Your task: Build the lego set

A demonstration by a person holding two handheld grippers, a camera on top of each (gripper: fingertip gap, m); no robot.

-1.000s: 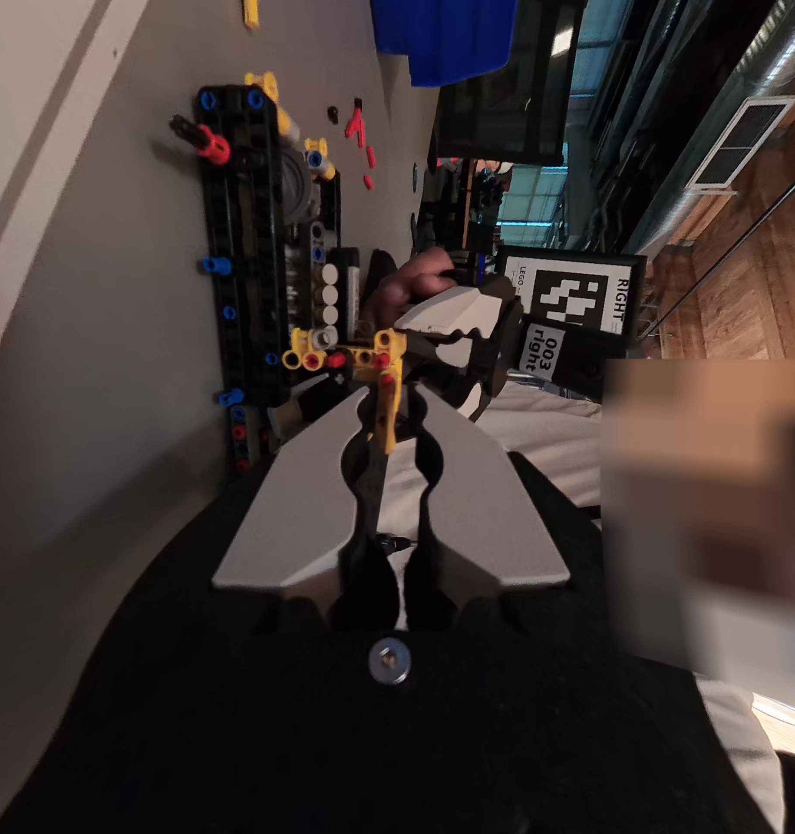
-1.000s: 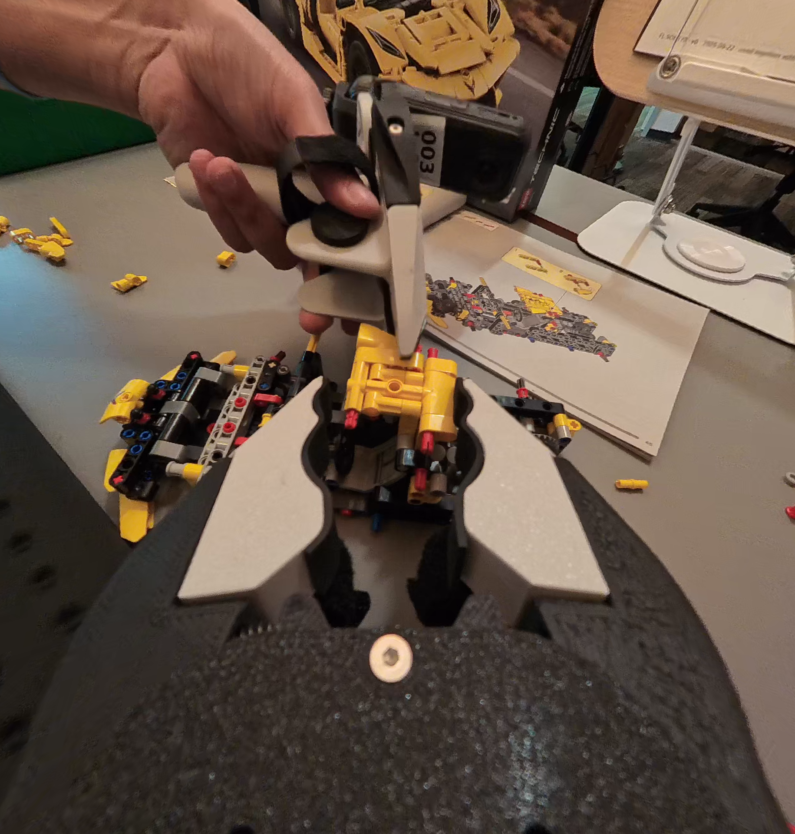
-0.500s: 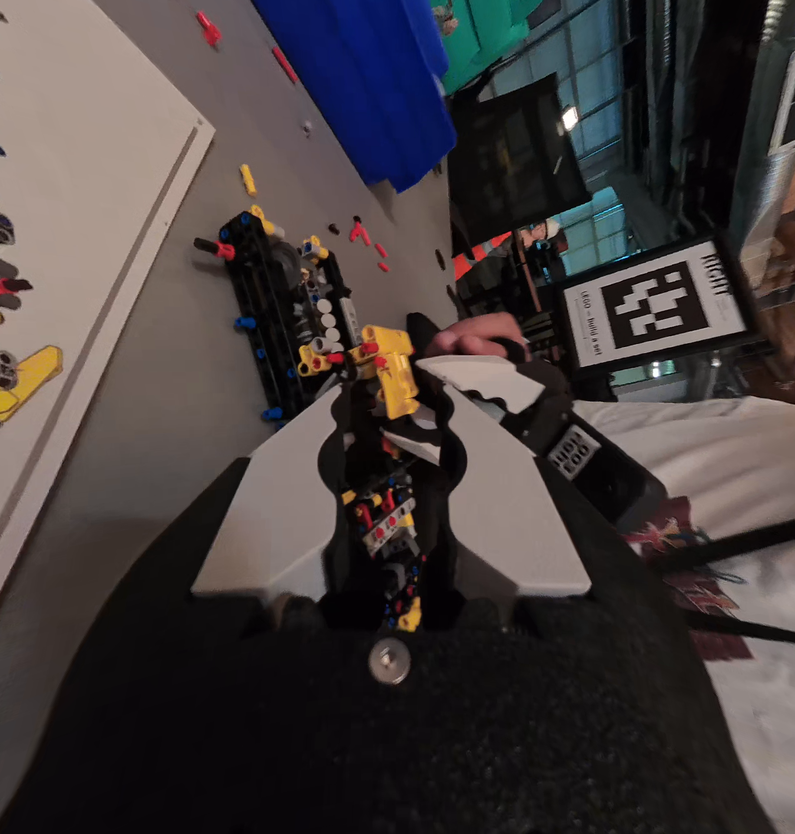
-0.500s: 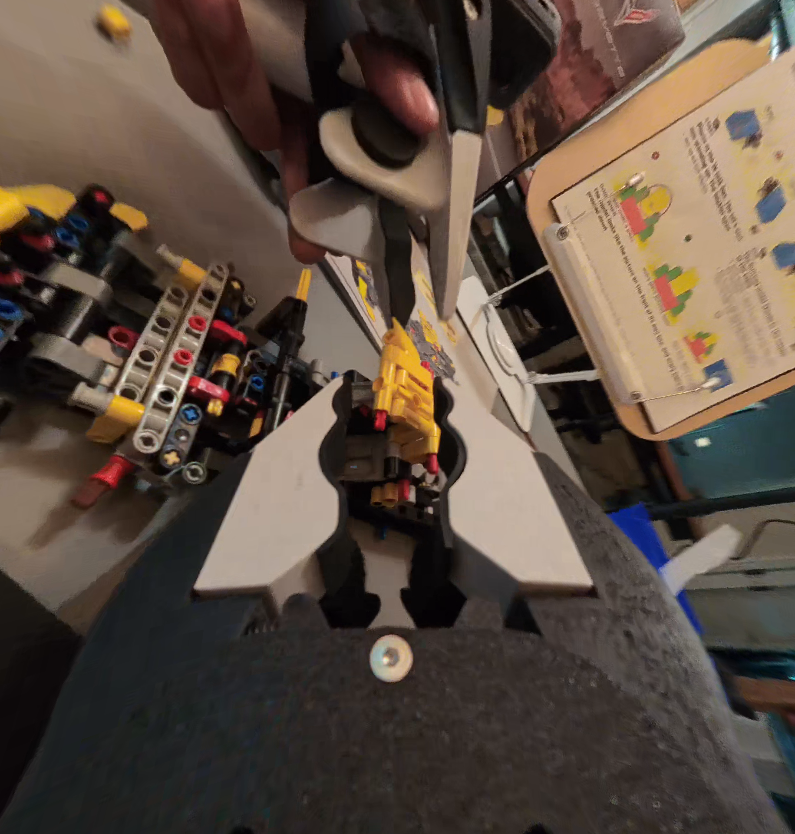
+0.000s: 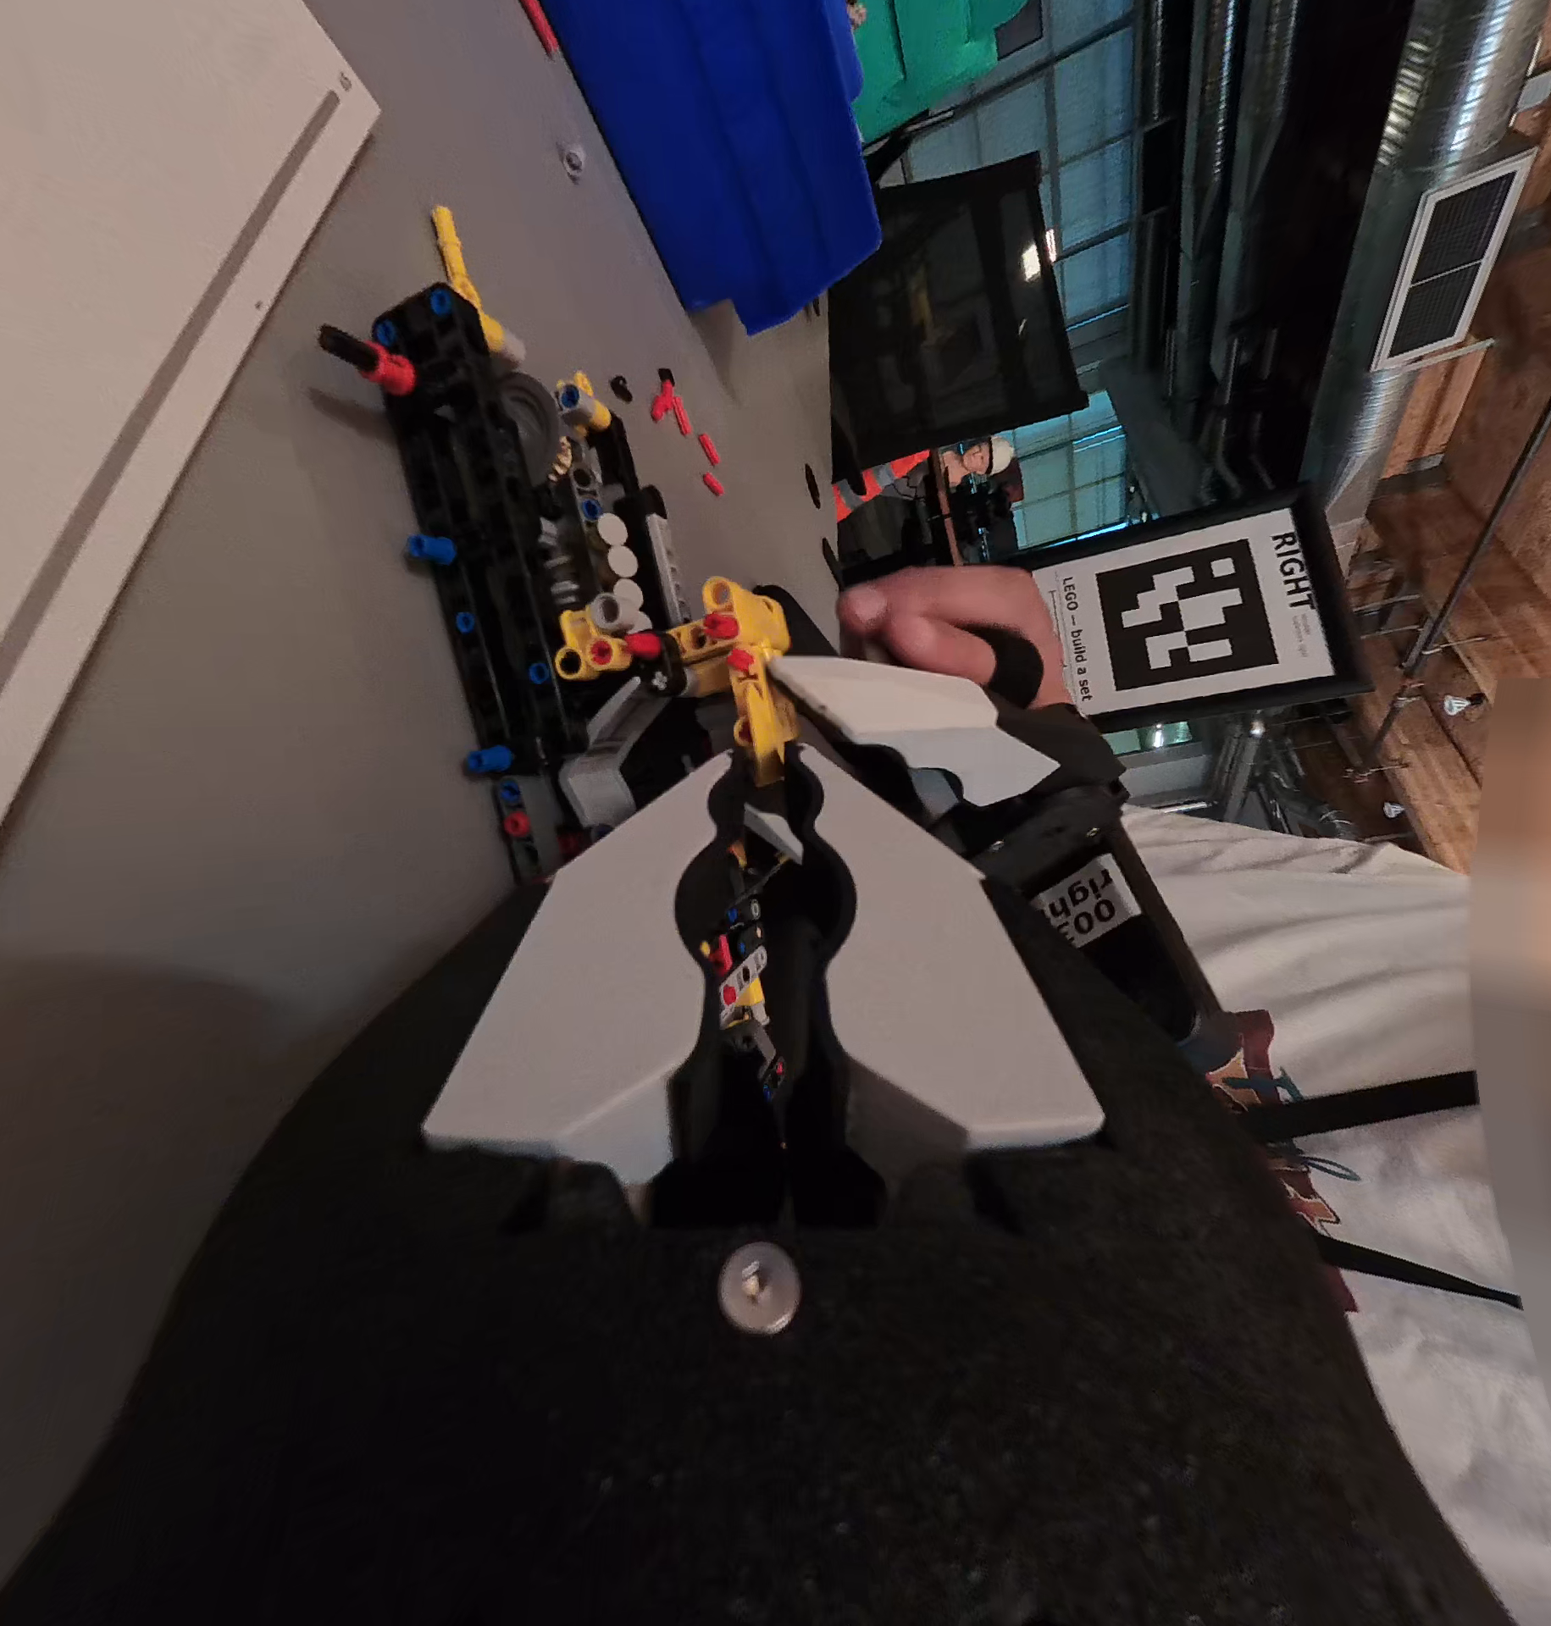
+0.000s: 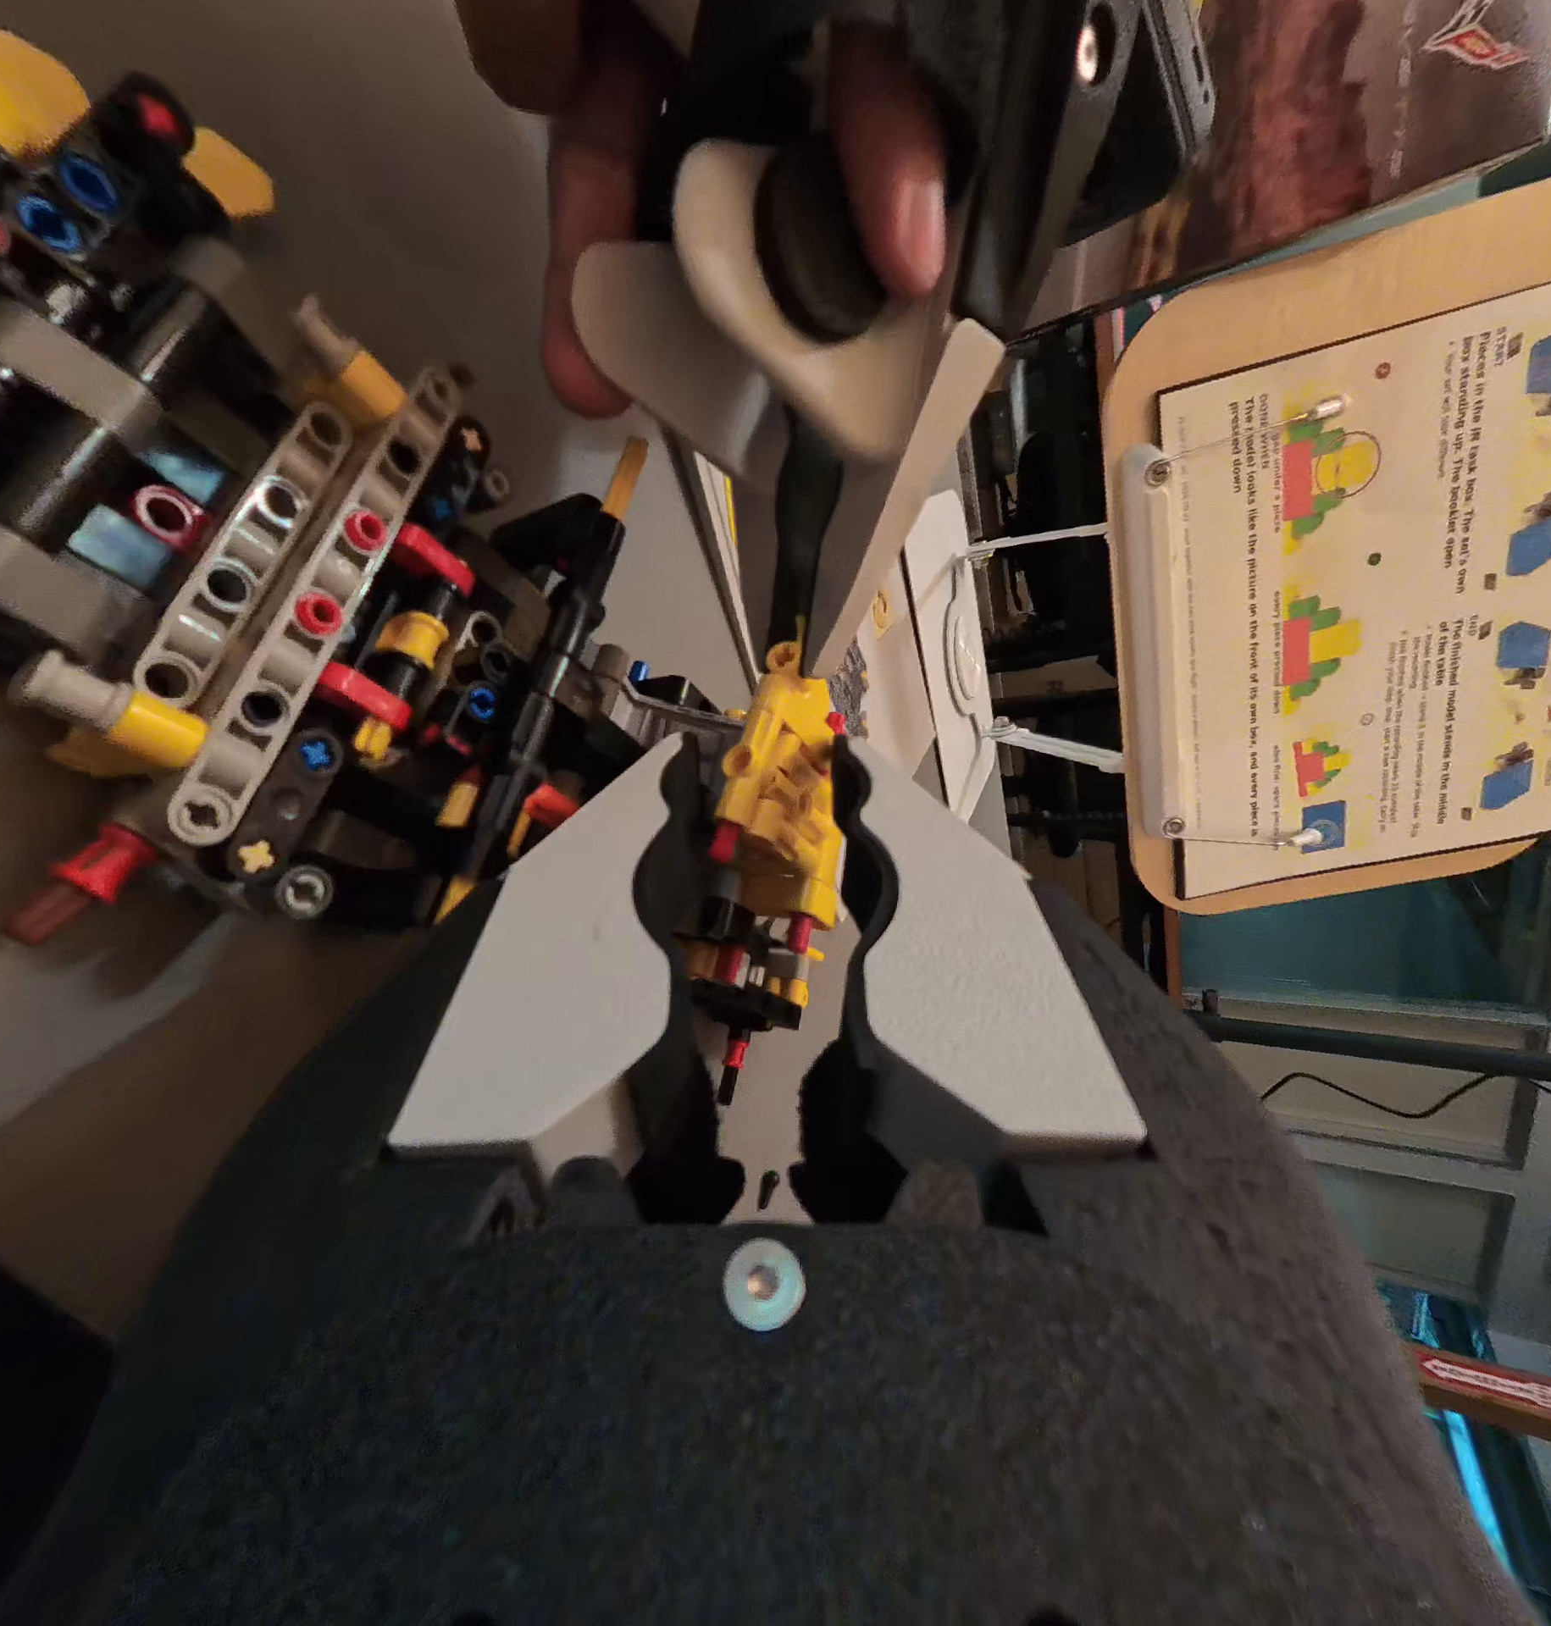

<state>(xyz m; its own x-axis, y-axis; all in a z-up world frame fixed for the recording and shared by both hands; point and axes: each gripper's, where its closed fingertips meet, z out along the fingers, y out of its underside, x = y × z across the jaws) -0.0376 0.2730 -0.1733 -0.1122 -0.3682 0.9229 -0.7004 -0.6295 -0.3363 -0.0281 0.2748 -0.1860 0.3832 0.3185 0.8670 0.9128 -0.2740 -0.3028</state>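
Note:
A small yellow sub-assembly (image 6: 780, 818) with red pins and black parts is held between both grippers above the grey table. My right gripper (image 6: 763, 748) is shut on its sides. My left gripper (image 6: 807, 660) comes in from above, and its fingertips pinch the yellow top. In the left wrist view my left gripper (image 5: 764, 764) is shut on a yellow end of the sub-assembly (image 5: 758, 704). The right gripper's grey finger (image 5: 886, 713) lies just to the right of it. A hand (image 5: 939, 616) holds that gripper.
A black chassis (image 5: 490, 528) with blue and red pins lies on the table behind the grippers. A larger build with grey beams (image 6: 270, 616) sits left. Also in view: an instruction booklet (image 5: 94, 264), loose red pins (image 5: 692, 431), a blue bin (image 5: 736, 150) and a clipboard stand (image 6: 1370, 572). Less than 4 cm separates the two grippers' tips.
Both grippers have kept hold of the yellow sub-assembly. They have turned together, so the right wrist view has rolled and now sits closer to the grey-beam build.

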